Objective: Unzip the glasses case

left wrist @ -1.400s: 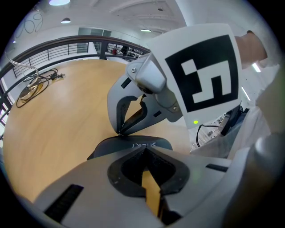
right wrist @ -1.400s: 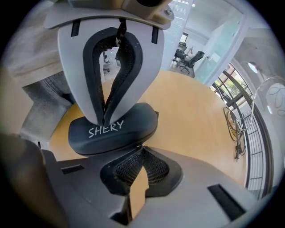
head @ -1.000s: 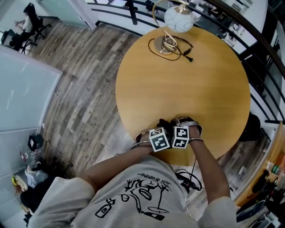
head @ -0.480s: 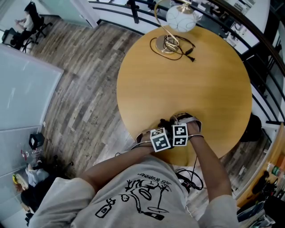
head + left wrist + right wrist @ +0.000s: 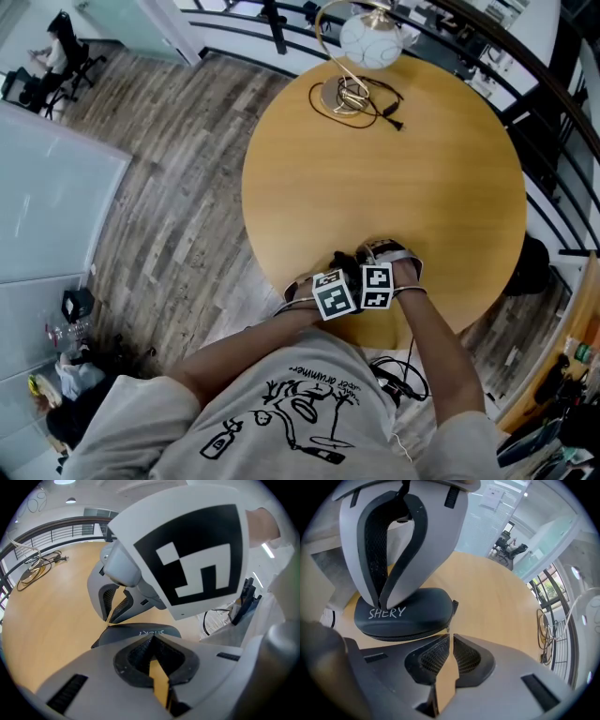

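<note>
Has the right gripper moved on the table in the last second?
No. The right gripper stays at the round table's near edge, as far from the lamp base as before; only the head camera sways slightly.

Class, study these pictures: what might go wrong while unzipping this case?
The left gripper only presses its shut tips on the glasses case, so it may skid. The case lies near the table edge and might fall. The right gripper, shut beside the small zip pull, may fail to hold it.
</note>
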A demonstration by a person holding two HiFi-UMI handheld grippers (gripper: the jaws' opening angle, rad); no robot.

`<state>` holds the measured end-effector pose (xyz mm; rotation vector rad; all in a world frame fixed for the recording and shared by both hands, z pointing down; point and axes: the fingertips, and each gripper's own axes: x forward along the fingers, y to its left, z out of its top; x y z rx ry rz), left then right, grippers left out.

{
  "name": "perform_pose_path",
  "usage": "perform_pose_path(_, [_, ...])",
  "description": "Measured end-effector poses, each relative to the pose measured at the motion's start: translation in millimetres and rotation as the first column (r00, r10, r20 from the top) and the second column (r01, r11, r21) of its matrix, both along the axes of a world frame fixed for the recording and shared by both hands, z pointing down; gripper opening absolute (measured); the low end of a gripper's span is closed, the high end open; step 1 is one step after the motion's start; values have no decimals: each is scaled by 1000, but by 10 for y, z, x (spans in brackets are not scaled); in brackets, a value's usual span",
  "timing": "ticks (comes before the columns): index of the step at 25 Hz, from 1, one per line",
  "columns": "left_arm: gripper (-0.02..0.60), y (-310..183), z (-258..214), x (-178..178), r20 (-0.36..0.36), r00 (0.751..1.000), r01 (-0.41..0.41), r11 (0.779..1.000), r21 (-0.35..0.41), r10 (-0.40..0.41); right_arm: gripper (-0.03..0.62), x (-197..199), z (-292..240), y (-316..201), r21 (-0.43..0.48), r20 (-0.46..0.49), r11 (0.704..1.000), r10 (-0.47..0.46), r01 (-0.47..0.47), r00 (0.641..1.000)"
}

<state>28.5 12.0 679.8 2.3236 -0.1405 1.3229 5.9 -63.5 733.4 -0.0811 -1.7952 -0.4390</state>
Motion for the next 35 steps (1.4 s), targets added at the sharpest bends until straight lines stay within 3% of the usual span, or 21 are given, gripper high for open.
perform_pose_path(5, [3, 7, -2, -26, 6, 1000, -14, 999, 30, 14, 26, 182, -77, 2, -21, 57, 985, 173, -172, 983])
perform_pose_path(7, [3, 7, 1, -30, -3, 1000, -5, 1000, 26, 5, 26, 251, -200, 20, -63, 117, 956, 294, -288, 949])
perform_pose_path(9, [3, 12, -3, -34, -11, 1000, -4, 1000, 28, 5, 26, 332, -347, 39, -120, 183, 901, 433, -417, 883])
perform_pose_path(12, [3, 18, -18, -32, -17, 1000, -14, 999, 49, 14, 26, 457, -618, 96, -240, 284, 775, 631, -584, 722])
perform_pose_path(16, [3, -22, -101, -52, -57, 998, 28, 997, 70, -24, 26, 591, -1110, 170, -410, 409, 605, 791, -682, 456])
perform_pose_path(19, [3, -84, -253, -84, -111, 992, 68, 993, 100, -57, 26, 680, -1520, 203, -495, 481, 520, 831, -696, 278])
perform_pose_path(22, [3, -137, -573, -104, -209, 969, 158, 981, 111, -133, 25, 750, -1918, 293, -558, 534, 458, 836, -693, 123])
perform_pose_path(24, [3, -181, -904, -96, -309, 928, 245, 966, 84, -208, 25, 759, -2177, 355, -584, 565, 436, 824, -684, 44])
perform_pose_path(26, [3, -208, -1278, -77, -410, 872, 317, 947, 56, -268, 25, 735, -2429, 435, -607, 589, 427, 808, -670, -18])
perform_pose_path(29, [3, -189, -1803, -51, -527, 796, 377, 925, 44, -299, 25, 657, -2812, 580, -643, 619, 425, 779, -638, -104])
perform_pose_path(32, [3, -132, -2284, -31, -614, 728, 413, 910, 35, -306, 25, 550, -3151, 722, -649, 648, 442, 747, -618, -147])
perform_pose_path(35, [3, -47, -2668, -26, -669, 688, 425, 903, 57, -281, 25, 435, -3412, 849, -660, 665, 459, 726, -595, -178])
